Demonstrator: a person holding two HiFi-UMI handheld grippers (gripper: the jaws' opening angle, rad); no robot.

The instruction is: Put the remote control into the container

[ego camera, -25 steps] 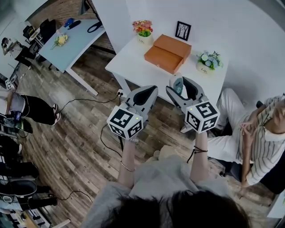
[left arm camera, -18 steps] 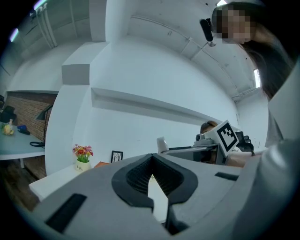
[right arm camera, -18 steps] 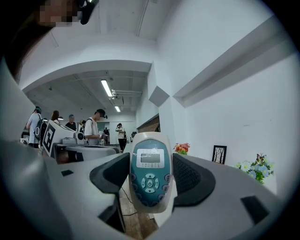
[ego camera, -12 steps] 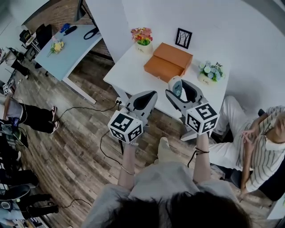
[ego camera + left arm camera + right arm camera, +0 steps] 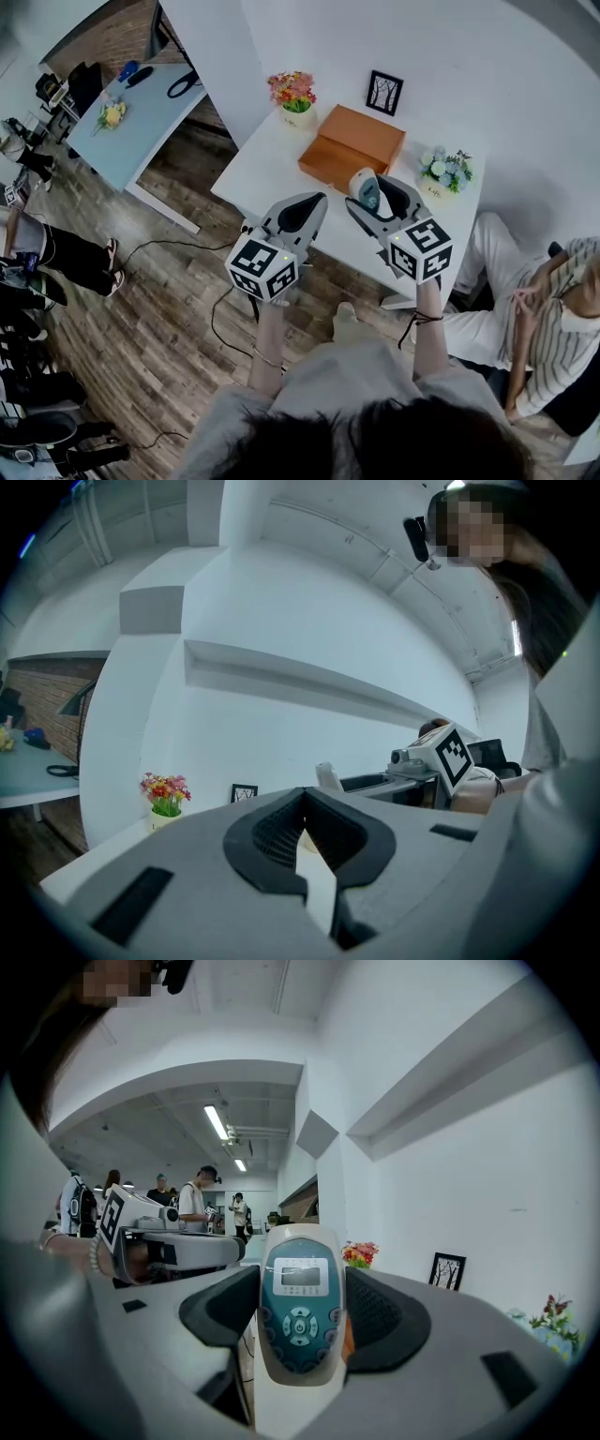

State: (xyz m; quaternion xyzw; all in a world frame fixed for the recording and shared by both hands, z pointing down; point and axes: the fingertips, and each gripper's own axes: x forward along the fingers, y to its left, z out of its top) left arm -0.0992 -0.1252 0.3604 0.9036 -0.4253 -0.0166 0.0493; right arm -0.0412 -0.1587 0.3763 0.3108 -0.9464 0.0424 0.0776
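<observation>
1. A white table [image 5: 258,159] stands on a wooden floor [image 5: 159,309] against a white wall. An orange container [image 5: 354,145] lies closed on the table.
2. Behind the container are a pot of red and yellow flowers [image 5: 294,92] to its left and a small picture frame [image 5: 384,92].
3. The right gripper [image 5: 371,194] is clamped on the remote control [image 5: 298,1302]. The remote stands upright between the 2 jaws with its screen and buttons facing the camera.
4. In the head view the remote shows just at the container's near edge, outside it.
5. The left gripper [image 5: 302,803] has its jaws together with nothing between them. It hangs left of the container's near corner, beside the right gripper.
6. A person in a striped shirt [image 5: 553,319] sits well to the right of the container.
</observation>
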